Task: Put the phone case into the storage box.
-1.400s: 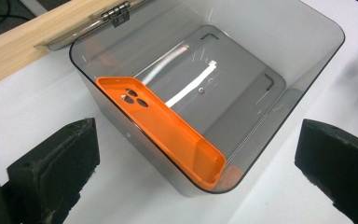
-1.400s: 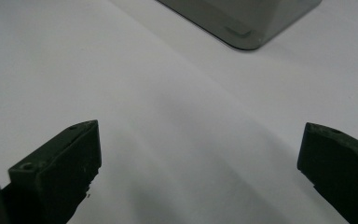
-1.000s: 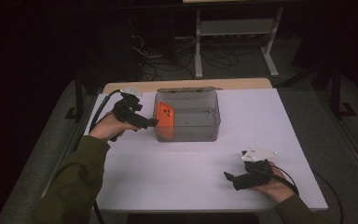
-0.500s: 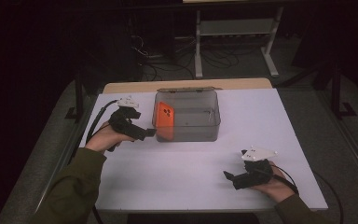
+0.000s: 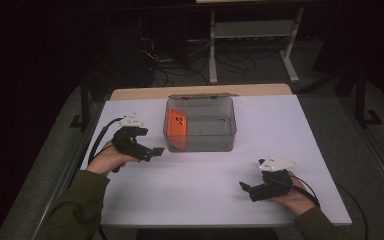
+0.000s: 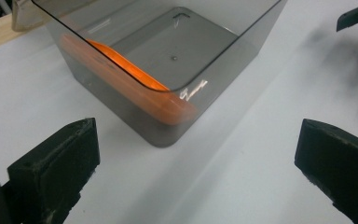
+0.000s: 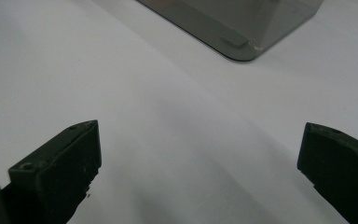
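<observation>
While a second ago the left gripper (image 5: 152, 151) sat at the box wall beside the orange phone (image 5: 176, 124), it now rests back from the smoky plastic box (image 5: 200, 136), jaws wide and empty. The phone leans inside against the wall just ahead of those jaws, so the placing looks done. Well apart, the right gripper (image 5: 246, 187) rests wide too. Around them lie a white table (image 5: 200, 190) and a dark room with metal stands (image 5: 252, 35).
</observation>
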`<state>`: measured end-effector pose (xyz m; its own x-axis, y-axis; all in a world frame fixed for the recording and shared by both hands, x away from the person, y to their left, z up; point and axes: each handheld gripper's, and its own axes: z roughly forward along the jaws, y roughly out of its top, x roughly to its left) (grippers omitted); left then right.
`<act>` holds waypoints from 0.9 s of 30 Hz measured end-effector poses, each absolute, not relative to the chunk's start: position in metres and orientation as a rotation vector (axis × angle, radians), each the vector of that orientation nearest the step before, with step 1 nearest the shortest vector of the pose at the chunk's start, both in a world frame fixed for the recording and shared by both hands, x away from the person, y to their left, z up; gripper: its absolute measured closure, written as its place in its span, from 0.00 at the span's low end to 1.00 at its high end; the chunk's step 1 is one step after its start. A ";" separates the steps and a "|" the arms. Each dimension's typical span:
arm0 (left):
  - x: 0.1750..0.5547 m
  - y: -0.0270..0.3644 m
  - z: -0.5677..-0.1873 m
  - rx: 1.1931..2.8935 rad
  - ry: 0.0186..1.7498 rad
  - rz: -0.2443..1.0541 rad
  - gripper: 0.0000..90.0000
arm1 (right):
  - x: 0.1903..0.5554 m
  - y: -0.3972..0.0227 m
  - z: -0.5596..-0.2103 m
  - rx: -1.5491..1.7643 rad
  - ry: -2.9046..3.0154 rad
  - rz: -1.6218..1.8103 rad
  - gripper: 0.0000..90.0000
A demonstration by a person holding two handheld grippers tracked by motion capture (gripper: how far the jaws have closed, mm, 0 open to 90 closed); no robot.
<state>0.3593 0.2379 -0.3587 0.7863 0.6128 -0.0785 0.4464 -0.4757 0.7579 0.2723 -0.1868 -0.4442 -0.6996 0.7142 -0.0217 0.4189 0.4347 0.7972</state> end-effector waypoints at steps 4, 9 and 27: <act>0.354 0.240 -0.364 2.149 0.771 0.261 0.00 | 0.273 -0.187 -0.444 0.966 2.337 1.148 0.00; 0.348 0.241 -0.371 2.151 0.757 0.265 0.00 | 0.273 -0.187 -0.445 0.964 2.341 1.145 0.00; 0.326 0.246 -0.403 2.153 0.726 0.262 0.00 | 0.272 -0.186 -0.445 0.964 2.346 1.138 0.00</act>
